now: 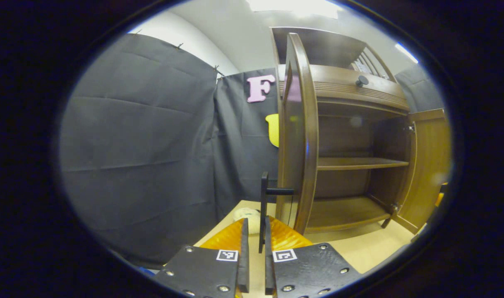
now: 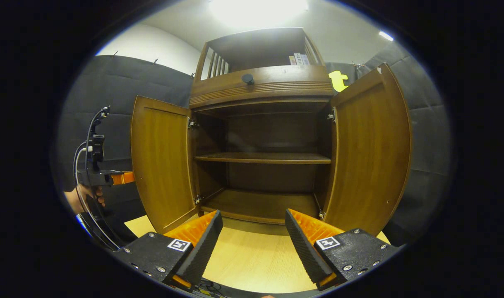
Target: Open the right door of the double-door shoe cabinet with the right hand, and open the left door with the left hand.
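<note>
Starting with the left gripper view: the left gripper (image 1: 255, 248) sits at 6 o'clock, its fingers (image 1: 244, 252) drawn close on either side of the dark handle (image 1: 263, 207) of the left door (image 1: 297, 136); whether both press on it cannot be told. The door stands edge-on at 12 o'clock from the gripper, swung wide off the cabinet (image 1: 351, 87). Past it, toward 3 o'clock, lie the shelf (image 1: 359, 164) and the open right door (image 1: 428, 165). A round knob (image 1: 362, 80) sits on the drawer front at 1 o'clock. A pale object (image 1: 248, 215) rests on the table (image 1: 359, 248) just left of the handle; what it is cannot be told.

In the right gripper view: the right gripper (image 2: 254, 240) is at 6 o'clock, fingers spread well apart and holding nothing, above the table (image 2: 252, 260). The cabinet (image 2: 260, 82) faces it at 12 o'clock, left door (image 2: 161, 161) at 9 o'clock, right door (image 2: 372, 153) at 3 o'clock, both wide open. The shelf (image 2: 262, 157) is bare. The left gripper (image 2: 99, 174), held by a hand (image 2: 80, 196), is at 9 o'clock beyond the left door. Small labels (image 2: 298, 59) on the top rack are too small to read.
</note>
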{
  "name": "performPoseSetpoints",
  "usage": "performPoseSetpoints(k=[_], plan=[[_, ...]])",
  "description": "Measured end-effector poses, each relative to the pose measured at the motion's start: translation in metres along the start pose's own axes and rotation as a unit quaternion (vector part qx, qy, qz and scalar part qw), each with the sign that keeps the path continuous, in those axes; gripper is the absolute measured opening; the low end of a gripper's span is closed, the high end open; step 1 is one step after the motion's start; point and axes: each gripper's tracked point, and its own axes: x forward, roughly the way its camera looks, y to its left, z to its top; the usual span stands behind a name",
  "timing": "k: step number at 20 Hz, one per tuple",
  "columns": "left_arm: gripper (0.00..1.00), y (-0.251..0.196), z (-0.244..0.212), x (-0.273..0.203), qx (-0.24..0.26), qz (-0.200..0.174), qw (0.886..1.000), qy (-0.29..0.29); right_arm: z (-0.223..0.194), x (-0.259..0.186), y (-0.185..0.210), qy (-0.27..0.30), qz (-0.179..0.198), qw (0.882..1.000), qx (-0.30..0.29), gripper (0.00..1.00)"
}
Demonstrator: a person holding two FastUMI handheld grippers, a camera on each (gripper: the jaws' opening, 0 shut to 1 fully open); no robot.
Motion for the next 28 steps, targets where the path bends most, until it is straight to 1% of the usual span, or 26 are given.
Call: performPoseSetpoints(k=[2,3,5,7,8,9,10,11,12,14,15,16,17,18,19,20,22,23,24,25,26,27,28], plan=[[0.09,0.025,0.005,-0.010,0.002,0.025,1.000,-0.008,0.002,0.002,0.001,-0.003,0.000,1.000,0.001,0.94],[0.09,0.033,0.007,-0.015,-0.001,0.032,0.999,-0.010,0.004,0.003,0.000,-0.005,-0.002,1.000,0.002,0.94],[0.09,0.034,0.015,-0.025,-0.012,0.024,1.000,-0.015,0.009,0.002,-0.004,-0.011,-0.008,1.000,0.003,0.94],[0.09,0.032,0.028,-0.033,-0.005,0.021,0.999,-0.029,0.015,0.000,-0.011,-0.020,-0.020,1.000,0.004,0.94],[0.09,0.026,0.035,-0.038,-0.005,0.015,0.999,-0.037,0.019,-0.003,-0.017,-0.024,-0.028,0.999,0.004,0.92],[0.09,0.016,0.044,-0.046,-0.006,0.005,0.999,-0.047,0.023,-0.004,-0.023,-0.029,-0.035,0.999,0.005,0.92],[0.09,0.005,0.052,-0.052,-0.006,-0.002,0.998,-0.057,0.027,-0.006,-0.027,-0.032,-0.040,0.999,0.005,0.94],[0.10,-0.004,0.060,-0.058,-0.007,-0.008,0.998,-0.067,0.030,-0.008,-0.031,-0.035,-0.046,0.998,0.006,0.92],[0.10,-0.012,0.067,-0.063,-0.009,-0.016,0.997,-0.076,0.033,-0.012,-0.037,-0.037,-0.054,0.998,0.007,0.94],[0.22,-0.039,0.079,-0.071,-0.014,-0.040,0.996,-0.081,0.039,-0.019,-0.047,-0.043,-0.069,0.997,0.008,0.94],[0.22,-0.052,0.079,-0.072,-0.016,-0.051,0.995,-0.079,0.041,-0.023,-0.052,-0.046,-0.077,0.996,0.008,0.94],[0.22,-0.063,0.077,-0.076,-0.019,-0.061,0.995,-0.075,0.044,-0.028,-0.059,-0.049,-0.086,0.995,0.007,0.92],[0.22,-0.072,0.076,-0.079,-0.018,-0.071,0.995,-0.073,0.046,-0.032,-0.066,-0.054,-0.097,0.994,0.004,0.94],[0.22,-0.079,0.074,-0.081,-0.017,-0.075,0.994,-0.071,0.047,-0.036,-0.073,-0.057,-0.106,0.993,0.002,0.94],[0.10,-0.086,0.070,-0.086,-0.014,-0.080,0.994,-0.068,0.048,-0.041,-0.077,-0.059,-0.114,0.992,0.002,0.94],[0.22,-0.091,0.065,-0.089,-0.009,-0.084,0.994,-0.065,0.048,-0.045,-0.083,-0.060,-0.121,0.991,0.002,0.91],[0.22,-0.097,0.055,-0.093,0.002,-0.086,0.995,-0.055,0.044,-0.048,-0.092,-0.058,-0.131,0.990,0.008,0.94],[0.22,-0.101,0.049,-0.092,0.006,-0.086,0.995,-0.050,0.042,-0.049,-0.095,-0.055,-0.134,0.989,0.012,0.94],[0.17,-0.103,0.047,-0.094,0.008,-0.087,0.995,-0.047,0.039,-0.051,-0.097,-0.052,-0.136,0.989,0.016,0.94],[0.26,-0.104,0.045,-0.097,0.011,-0.087,0.995,-0.046,0.037,-0.051,-0.098,-0.049,-0.137,0.989,0.018,0.94],[0.29,-0.105,0.044,-0.098,0.014,-0.085,0.995,-0.045,0.037,-0.052,-0.099,-0.049,-0.138,0.989,0.020,0.94],[0.28,-0.105,0.042,-0.099,0.015,-0.082,0.996,-0.044,0.036,-0.052,-0.099,-0.048,-0.138,0.989,0.020,0.94],[0.37,-0.106,0.042,-0.101,0.012,-0.083,0.995,-0.045,0.037,-0.052,-0.100,-0.049,-0.139,0.989,0.022,0.94]])
